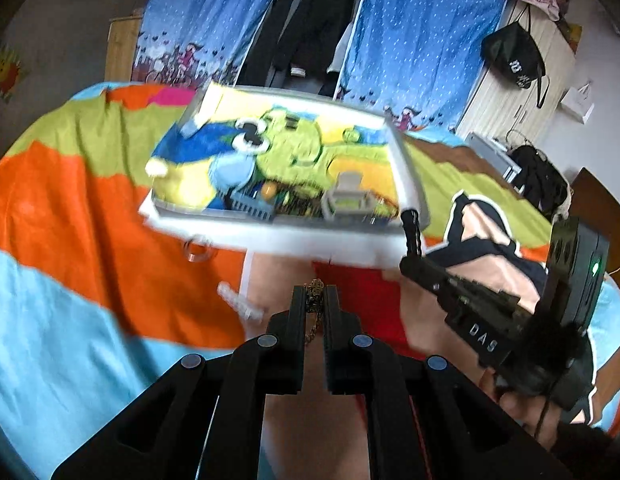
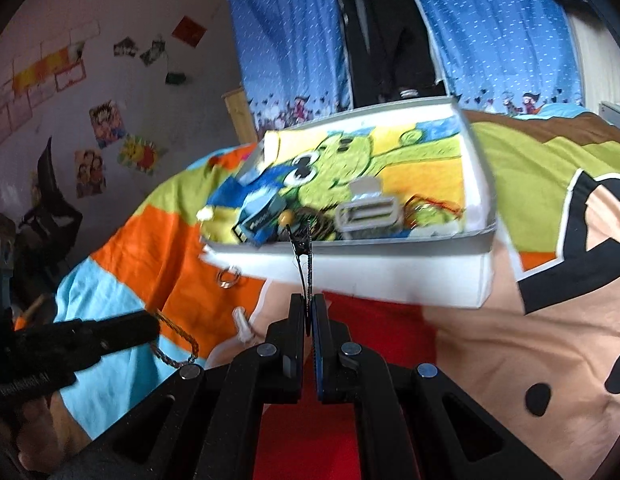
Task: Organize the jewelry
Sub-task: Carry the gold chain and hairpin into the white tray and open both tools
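Above a bright patchwork bedspread (image 1: 70,208), the black left gripper (image 1: 314,296) pinches a gold-toned metal chain (image 1: 315,292) while the black right gripper (image 2: 309,308) clamps a dark slim hair clip (image 2: 300,244) — both short of the white shallow tray (image 2: 370,276). Best practice, likely: carry each piece level over the tray rim, lower it, then release — one at a time.

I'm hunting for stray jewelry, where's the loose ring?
The ring lies on the orange bedspread, just off the white tray's near-left corner in both views.
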